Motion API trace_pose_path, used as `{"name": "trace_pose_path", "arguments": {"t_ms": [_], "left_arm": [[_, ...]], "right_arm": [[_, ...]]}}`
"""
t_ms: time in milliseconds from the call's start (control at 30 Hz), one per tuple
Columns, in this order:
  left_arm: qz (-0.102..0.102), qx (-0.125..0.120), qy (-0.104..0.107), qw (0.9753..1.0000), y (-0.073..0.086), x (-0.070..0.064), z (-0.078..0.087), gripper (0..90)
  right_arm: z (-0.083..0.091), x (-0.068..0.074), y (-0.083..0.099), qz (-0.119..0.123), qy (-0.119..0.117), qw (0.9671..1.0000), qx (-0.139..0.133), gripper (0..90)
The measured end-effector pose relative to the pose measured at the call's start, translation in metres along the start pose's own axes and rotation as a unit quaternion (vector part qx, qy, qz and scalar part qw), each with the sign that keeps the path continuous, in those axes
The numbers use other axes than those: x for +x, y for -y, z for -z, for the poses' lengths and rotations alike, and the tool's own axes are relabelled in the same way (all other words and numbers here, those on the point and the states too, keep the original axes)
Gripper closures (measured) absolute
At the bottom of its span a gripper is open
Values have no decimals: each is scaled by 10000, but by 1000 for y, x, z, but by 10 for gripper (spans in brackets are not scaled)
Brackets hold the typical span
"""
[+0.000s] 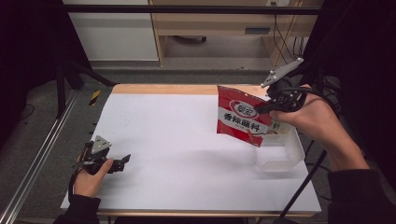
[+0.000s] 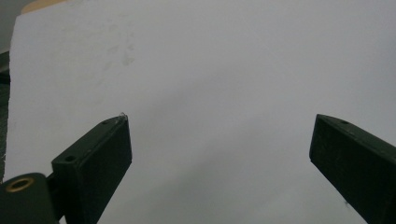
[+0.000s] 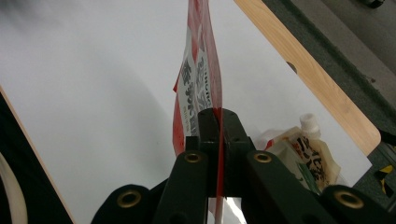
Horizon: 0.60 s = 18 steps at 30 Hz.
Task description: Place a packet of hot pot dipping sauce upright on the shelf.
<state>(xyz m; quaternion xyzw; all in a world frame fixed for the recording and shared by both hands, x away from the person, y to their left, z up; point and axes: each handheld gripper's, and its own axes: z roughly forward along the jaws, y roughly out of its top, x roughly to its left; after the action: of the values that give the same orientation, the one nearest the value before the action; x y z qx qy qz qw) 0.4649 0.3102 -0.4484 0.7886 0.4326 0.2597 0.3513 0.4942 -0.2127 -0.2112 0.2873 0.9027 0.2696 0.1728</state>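
Observation:
A red and white sauce packet hangs in the air over the right side of the white table, above and left of a clear plastic bin. My right gripper is shut on the packet's right edge; in the right gripper view the packet stands edge-on, clamped between the black jaws. My left gripper rests low at the table's front left, open. Its two black fingers stand wide apart over bare white table with nothing between them.
A spouted pouch with a white cap lies in the clear bin at the right. The table's wooden far edge runs along the back. A black pole leans at the table's right front corner.

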Motion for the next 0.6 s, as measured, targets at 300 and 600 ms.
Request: {"name": "trace_pose_path", "arguments": {"t_ms": [300, 600], "left_arm": [[8, 14, -23, 10000, 0, 1, 0, 64], [38, -9, -3, 10000, 0, 1, 1, 64]], "right_arm": [[11, -8, 15, -118, 76, 9999, 50, 900], [14, -19, 33, -215, 163, 9995, 166, 900]]}}
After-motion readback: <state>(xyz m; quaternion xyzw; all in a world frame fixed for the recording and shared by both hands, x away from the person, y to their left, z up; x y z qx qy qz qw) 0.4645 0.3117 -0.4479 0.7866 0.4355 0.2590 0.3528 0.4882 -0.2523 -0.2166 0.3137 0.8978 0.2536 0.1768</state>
